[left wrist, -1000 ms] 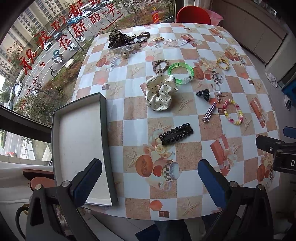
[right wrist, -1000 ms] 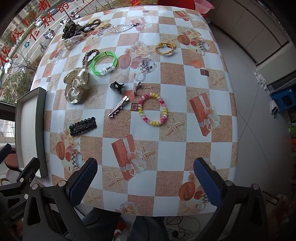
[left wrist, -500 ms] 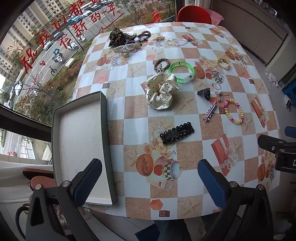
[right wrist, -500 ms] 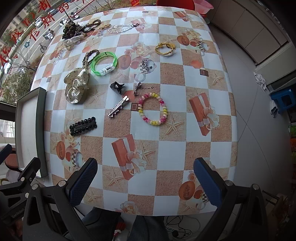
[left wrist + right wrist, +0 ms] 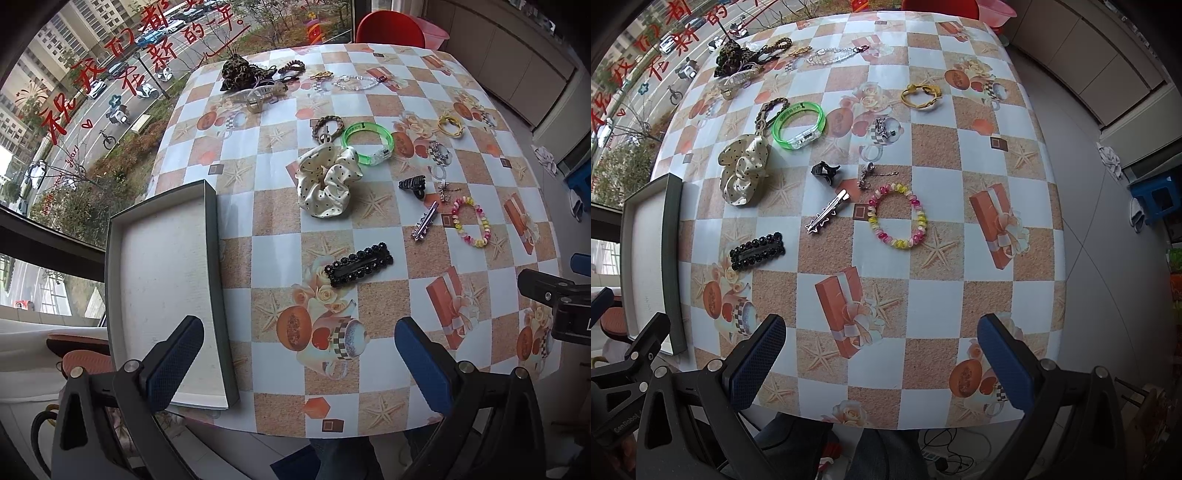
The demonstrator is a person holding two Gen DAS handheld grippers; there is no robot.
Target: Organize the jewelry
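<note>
Jewelry and hair pieces lie scattered on the checked tablecloth point(image 5: 384, 258). A black beaded clip point(image 5: 358, 264) point(image 5: 757, 252), a cream dotted scrunchie point(image 5: 327, 181) point(image 5: 743, 168), a green bangle point(image 5: 368, 142) point(image 5: 799, 125), a silver clip point(image 5: 424, 221) point(image 5: 827, 212) and a pink-yellow bead bracelet point(image 5: 471, 226) point(image 5: 897, 216) are nearest. A grey box point(image 5: 162, 291) point(image 5: 646, 258) with a bare white floor sits at the table's left edge. My left gripper point(image 5: 299, 365) is open and holds nothing, above the near table edge beside the box. My right gripper point(image 5: 882, 362) is open and holds nothing, above the near edge.
More pieces lie farther off: a leopard scrunchie point(image 5: 238, 72), a clear chain point(image 5: 356, 82), a yellow tie point(image 5: 921, 96), a small black claw clip point(image 5: 824, 171). A red chair point(image 5: 389, 33) stands behind the table. A window runs along the left; tiled floor lies to the right.
Both views have drifted very slightly. Nothing on the table has moved and both grippers stay open.
</note>
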